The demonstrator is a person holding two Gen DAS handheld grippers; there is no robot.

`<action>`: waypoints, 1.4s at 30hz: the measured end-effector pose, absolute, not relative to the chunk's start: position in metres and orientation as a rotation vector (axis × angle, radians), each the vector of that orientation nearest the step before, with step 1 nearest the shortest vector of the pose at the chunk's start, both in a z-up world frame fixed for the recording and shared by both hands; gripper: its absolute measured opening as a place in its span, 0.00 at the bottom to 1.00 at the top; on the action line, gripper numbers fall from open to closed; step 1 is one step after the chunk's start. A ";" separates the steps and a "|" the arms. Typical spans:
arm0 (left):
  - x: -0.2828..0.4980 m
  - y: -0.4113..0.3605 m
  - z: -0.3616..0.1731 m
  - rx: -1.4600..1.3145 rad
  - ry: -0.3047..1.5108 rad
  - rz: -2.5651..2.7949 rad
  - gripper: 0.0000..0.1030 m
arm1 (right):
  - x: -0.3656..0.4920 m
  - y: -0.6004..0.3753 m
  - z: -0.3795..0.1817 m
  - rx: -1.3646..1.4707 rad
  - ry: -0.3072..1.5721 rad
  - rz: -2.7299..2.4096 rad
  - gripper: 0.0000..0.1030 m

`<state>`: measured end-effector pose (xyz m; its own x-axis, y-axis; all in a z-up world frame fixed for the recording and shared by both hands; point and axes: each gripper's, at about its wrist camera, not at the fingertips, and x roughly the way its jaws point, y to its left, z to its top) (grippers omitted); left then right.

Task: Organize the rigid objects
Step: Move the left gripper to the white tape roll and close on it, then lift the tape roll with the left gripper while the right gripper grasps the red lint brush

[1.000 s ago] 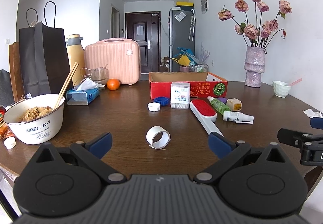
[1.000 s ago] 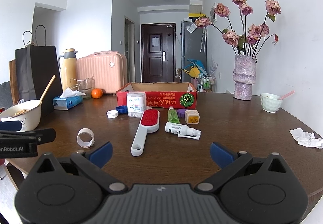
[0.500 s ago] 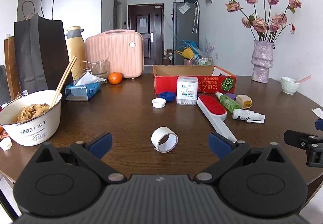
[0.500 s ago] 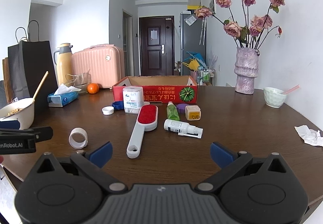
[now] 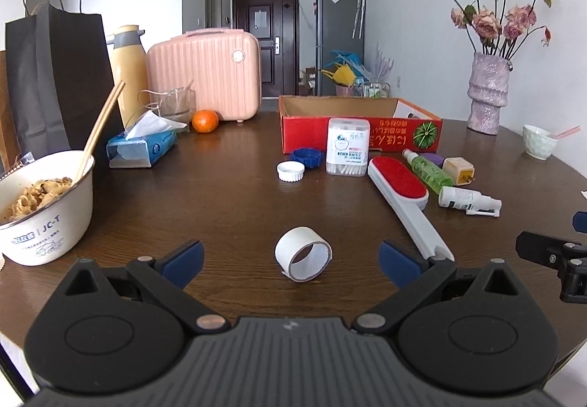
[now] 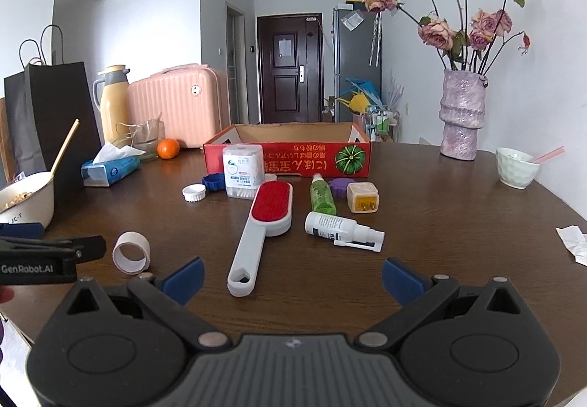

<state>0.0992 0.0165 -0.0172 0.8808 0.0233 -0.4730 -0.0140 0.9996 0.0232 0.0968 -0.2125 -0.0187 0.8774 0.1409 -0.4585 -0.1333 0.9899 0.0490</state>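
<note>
- Your left gripper (image 5: 290,256) is spread wide at the bottom of the left wrist view, blue tips apart, nothing between them but the tape roll (image 5: 303,259) lying on its side on the table (image 5: 227,197), just ahead of the tips and not touching either.
- Your right gripper (image 6: 291,276) is likewise released at the bottom of the right wrist view, holding nothing; the lint brush (image 6: 262,234) handle end lies between its tips, slightly left of centre, clear of both.
- In the right wrist view the brush's red pad points toward the upper middle of the frame, with the white spray bottle (image 6: 339,229) lying flat just to its right.
- Above the spray bottle lie the green bottle (image 6: 322,195), a purple cap (image 6: 340,186) and a small beige cube (image 6: 362,202), grouped close together.
- The red cardboard box (image 6: 290,159) sits in the centre of the frame, open at the top; the cotton swab box (image 6: 243,170) stands upright against its front wall.
- The blue cap (image 6: 214,182) and white cap (image 6: 194,193) rest just left of the swab box.
- At the left edge of the left wrist view you see a noodle bowl (image 5: 44,220) with chopsticks, and further up a tissue pack (image 5: 141,148) and an orange (image 5: 205,120).
- The vase (image 5: 488,91) of dried roses stands at the upper right.
</note>
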 end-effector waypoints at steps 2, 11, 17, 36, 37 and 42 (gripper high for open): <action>0.106 0.016 -0.020 0.022 0.504 0.018 1.00 | 0.105 -0.212 -0.021 0.015 0.492 0.143 1.00; 0.135 0.016 -0.034 0.033 0.556 0.018 1.00 | 0.134 -0.208 -0.033 0.015 0.539 0.156 1.00; 0.150 0.015 -0.042 0.041 0.572 0.019 1.00 | 0.150 -0.203 -0.040 0.010 0.561 0.165 1.00; 0.175 0.008 -0.058 0.066 0.589 0.000 0.48 | 0.172 -0.191 -0.052 0.001 0.602 0.179 1.00; 0.174 0.008 -0.058 0.067 0.587 0.001 0.48 | 0.172 -0.191 -0.052 0.001 0.603 0.179 1.00; 0.175 0.007 -0.056 0.072 0.580 0.001 0.48 | 0.174 -0.191 -0.053 0.003 0.603 0.180 1.00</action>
